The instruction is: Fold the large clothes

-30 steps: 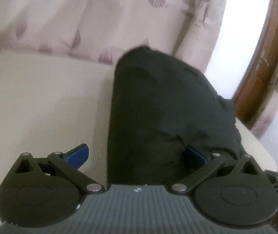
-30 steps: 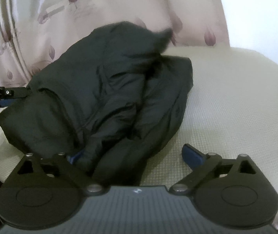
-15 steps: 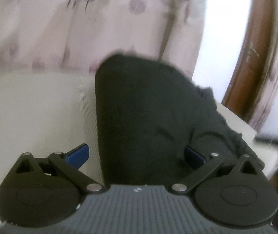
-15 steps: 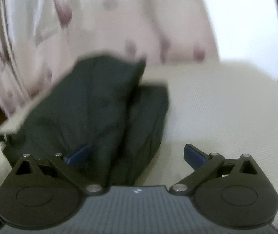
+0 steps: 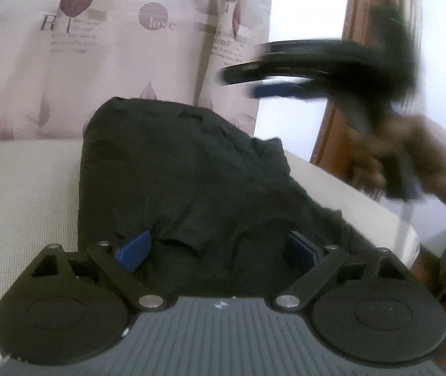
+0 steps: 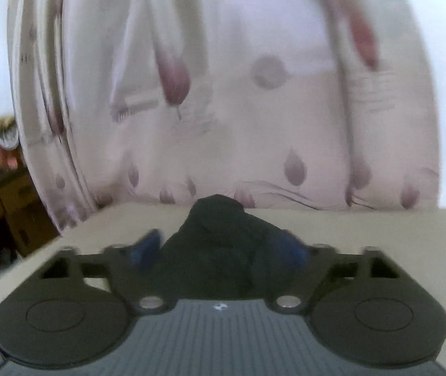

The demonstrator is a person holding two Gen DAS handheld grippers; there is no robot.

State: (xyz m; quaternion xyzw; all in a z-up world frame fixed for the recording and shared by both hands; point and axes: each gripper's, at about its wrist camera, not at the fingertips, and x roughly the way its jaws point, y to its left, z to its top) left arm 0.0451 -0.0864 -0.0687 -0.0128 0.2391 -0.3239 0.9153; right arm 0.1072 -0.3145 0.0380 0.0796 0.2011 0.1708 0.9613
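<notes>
L claw [image 5: 220, 247] closing; R claw [image 6: 220, 250] closing.

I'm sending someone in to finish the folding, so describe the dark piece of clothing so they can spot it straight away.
Look for the cream cushioned surface in front of the pale curtain printed with purple tulips. On it lies the dark garment, a bulky, crumpled heap. It is the only dark thing on that light surface.
</notes>
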